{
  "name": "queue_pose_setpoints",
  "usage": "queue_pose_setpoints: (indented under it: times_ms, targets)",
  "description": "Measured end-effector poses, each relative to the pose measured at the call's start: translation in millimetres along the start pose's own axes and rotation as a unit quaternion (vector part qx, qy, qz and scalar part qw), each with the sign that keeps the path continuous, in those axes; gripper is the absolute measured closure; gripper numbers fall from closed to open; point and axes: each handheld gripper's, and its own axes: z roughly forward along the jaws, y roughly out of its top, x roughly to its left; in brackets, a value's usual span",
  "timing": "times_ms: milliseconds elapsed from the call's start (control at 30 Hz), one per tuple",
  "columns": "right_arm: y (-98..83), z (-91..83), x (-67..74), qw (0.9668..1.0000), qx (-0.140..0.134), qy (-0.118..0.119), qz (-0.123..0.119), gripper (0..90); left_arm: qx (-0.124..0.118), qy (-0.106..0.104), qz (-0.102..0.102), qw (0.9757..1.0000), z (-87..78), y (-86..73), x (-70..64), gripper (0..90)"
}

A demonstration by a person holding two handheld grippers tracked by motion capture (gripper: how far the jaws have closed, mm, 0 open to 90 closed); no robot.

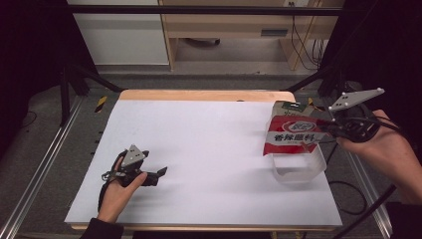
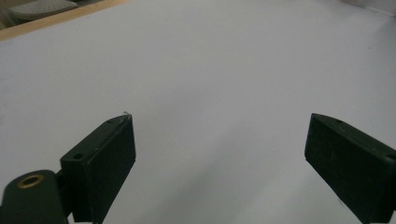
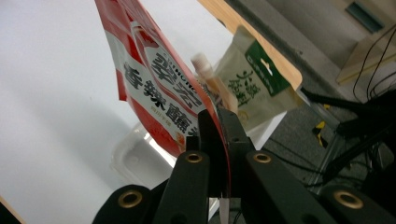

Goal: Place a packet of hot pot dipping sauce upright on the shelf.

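Red, limp and light, the sauce pouch [image 1: 290, 136] is pinched at its edge by the closed right gripper [image 3: 219, 140], best regripped near a stiff seam.

A green-and-beige pouch [image 1: 290, 109] is sitting at the right of the frame, while a wooden cabinet [image 1: 234, 30] is standing at top centre.

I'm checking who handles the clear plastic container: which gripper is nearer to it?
Right. The right gripper hangs just above the clear container, clamping a red packet; the left gripper rests far across the table.
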Motion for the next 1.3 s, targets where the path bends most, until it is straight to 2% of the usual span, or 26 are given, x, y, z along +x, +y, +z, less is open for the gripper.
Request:
queue_pose_setpoints:
  times_ms: [200,700,1000,1133,1300]
  targets:
    - [-11.2,5.5,-3.5,0.9996,0.011,-0.005,0.026,90.0,0.001,-0.003,0.002,1.0000,-0.1,0.2,-0.4,9.0]
    - [-28.3,2.8,-12.1,0.9968,0.023,-0.019,0.074,90.0,0.003,-0.014,0.006,0.9999,3.5,0.8,-5.0,9.5]
    - [-32.2,6.4,-17.2,0.9946,0.039,-0.029,0.091,90.0,0.005,-0.022,0.009,0.9997,6.2,1.2,-7.9,9.7]
    - [-36.1,10.4,-16.9,0.9948,0.042,-0.019,0.091,89.9,0.007,-0.023,0.010,0.9997,6.9,1.3,-9.0,9.7]
    - [-37.0,7.2,-15.5,0.9947,0.042,-0.012,0.093,89.9,0.007,-0.025,0.010,0.9996,7.3,1.1,-8.9,9.7]
